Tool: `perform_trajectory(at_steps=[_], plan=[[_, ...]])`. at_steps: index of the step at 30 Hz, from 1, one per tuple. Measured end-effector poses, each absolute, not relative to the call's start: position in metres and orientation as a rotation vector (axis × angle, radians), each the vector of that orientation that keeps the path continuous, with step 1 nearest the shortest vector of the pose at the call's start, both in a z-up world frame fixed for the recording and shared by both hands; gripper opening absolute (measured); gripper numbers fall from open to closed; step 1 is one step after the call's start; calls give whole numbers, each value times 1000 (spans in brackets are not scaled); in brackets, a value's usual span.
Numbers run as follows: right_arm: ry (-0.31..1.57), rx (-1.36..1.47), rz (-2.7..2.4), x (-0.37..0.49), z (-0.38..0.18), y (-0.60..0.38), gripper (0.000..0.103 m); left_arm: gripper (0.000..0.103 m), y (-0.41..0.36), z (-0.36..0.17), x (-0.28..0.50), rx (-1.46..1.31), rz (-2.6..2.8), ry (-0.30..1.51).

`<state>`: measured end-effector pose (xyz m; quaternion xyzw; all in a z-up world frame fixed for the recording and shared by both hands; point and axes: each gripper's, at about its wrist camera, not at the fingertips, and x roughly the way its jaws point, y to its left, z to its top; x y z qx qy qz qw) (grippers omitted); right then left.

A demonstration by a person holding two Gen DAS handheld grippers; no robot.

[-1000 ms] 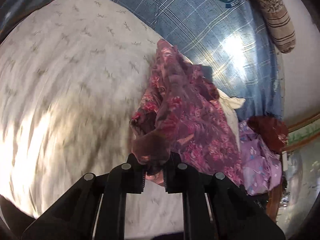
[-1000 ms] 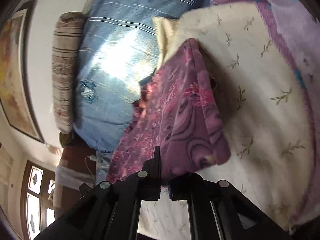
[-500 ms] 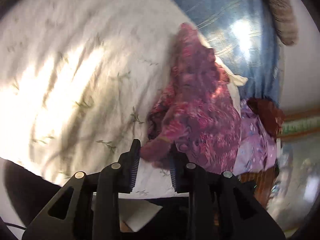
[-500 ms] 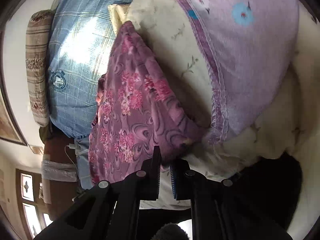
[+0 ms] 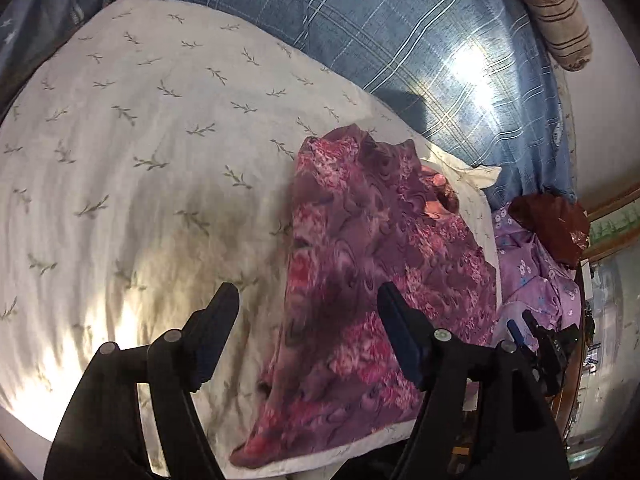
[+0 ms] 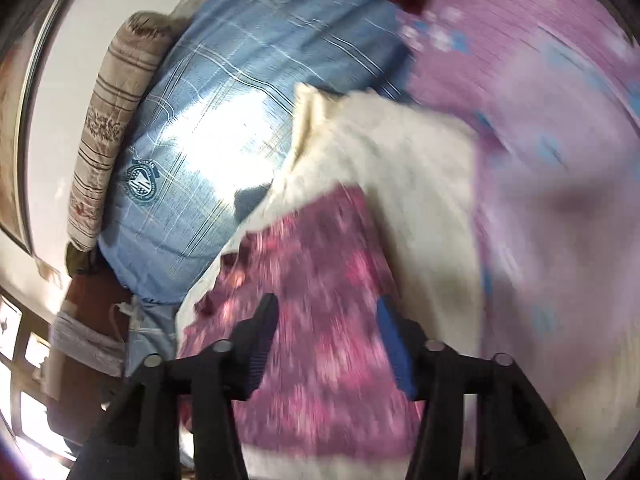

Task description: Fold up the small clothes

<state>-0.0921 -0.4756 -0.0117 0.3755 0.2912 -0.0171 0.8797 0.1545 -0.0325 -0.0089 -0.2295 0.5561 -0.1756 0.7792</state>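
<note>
Both grippers hang with fingers spread wide and nothing between them: the left gripper (image 5: 308, 312) hovers over the near edge of the magenta floral garment (image 5: 360, 280), its left finger over bare cream leaf-print sheet (image 5: 140, 140) and its right finger over the cloth, while the right gripper (image 6: 326, 320) sits low above the same garment (image 6: 320, 320), which fills the space ahead of and beneath its fingers. The garment lies as a long strip running away from the left tool, apparently doubled over once, with a rumpled far end and a small opening showing near the top right. Beyond it to the right lies a heap of lilac flowered clothes (image 5: 536, 280) and a dark red item (image 5: 552, 224); a blue plaid pillow (image 5: 400, 40) lies further ahead. The right view is blurred, so the fabric edges there cannot be read. To fold well from here, the judgement is to flatten the strip first, then pinch both layers together at the near corners, one tool per corner, and carry them evenly toward the far end so the edges meet squarely. Gripping only the top layer would let the fold slide open.
</note>
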Motion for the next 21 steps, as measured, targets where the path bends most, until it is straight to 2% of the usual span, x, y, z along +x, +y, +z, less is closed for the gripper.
perform_trajectory(at_steps=[6,7,8,9,10,14,21], plan=[[712,675,-133,-10,-25,-478,56,70,-60,-32,200,-449,-323,1287],[727,627,-137,1,-27,-475,48,55,-62,-31,199,-444,-314,1283],[735,587,-151,6,-28,-471,13,40,-63,-29,196,-445,-313,1273],[738,547,-176,5,-29,-469,5,15,-64,-24,191,-446,-325,1258],[712,532,-185,1,-26,-468,6,11,-64,-19,186,-443,-322,1236],[593,551,-140,-19,-1,-472,5,7,-63,11,175,-376,-278,1095],[471,607,-72,-7,39,-475,5,6,-52,46,207,-481,-281,976]])
